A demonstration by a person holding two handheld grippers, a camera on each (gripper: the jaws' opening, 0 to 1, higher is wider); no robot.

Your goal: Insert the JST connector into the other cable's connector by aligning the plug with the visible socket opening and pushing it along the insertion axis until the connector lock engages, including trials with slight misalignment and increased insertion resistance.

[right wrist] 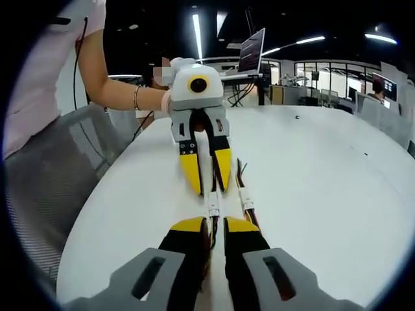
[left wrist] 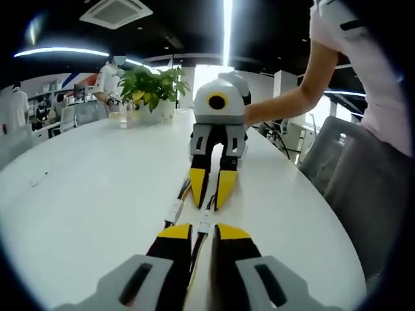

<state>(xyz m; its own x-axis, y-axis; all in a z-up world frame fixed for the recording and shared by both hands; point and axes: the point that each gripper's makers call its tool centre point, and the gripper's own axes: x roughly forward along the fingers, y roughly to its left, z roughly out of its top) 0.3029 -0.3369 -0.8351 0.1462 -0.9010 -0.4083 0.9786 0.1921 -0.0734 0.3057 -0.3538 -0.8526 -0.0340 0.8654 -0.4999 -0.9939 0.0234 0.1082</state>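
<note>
The two grippers face each other tip to tip on a white table (left wrist: 84, 188). My left gripper (left wrist: 205, 228) has its yellow-tipped jaws shut on a bundle of thin wires. These wires end in a small white JST connector (left wrist: 205, 223) just past the tips. Opposite it, the right gripper (left wrist: 211, 204) pinches wires too. In the right gripper view, the right gripper (right wrist: 214, 223) is shut on wires behind the white connector (right wrist: 213, 207), facing the left gripper (right wrist: 209, 189). I cannot tell whether plug and socket are joined. A second white connector (left wrist: 174, 210) (right wrist: 247, 199) lies beside them on the table.
A potted plant (left wrist: 152, 87) and a glass (left wrist: 120, 116) stand at the table's far end. A person's arm (left wrist: 285, 103) holds the right gripper. Mesh chairs (left wrist: 337, 155) (right wrist: 58, 168) flank the table edge. A screen (right wrist: 253, 48) stands at the other end.
</note>
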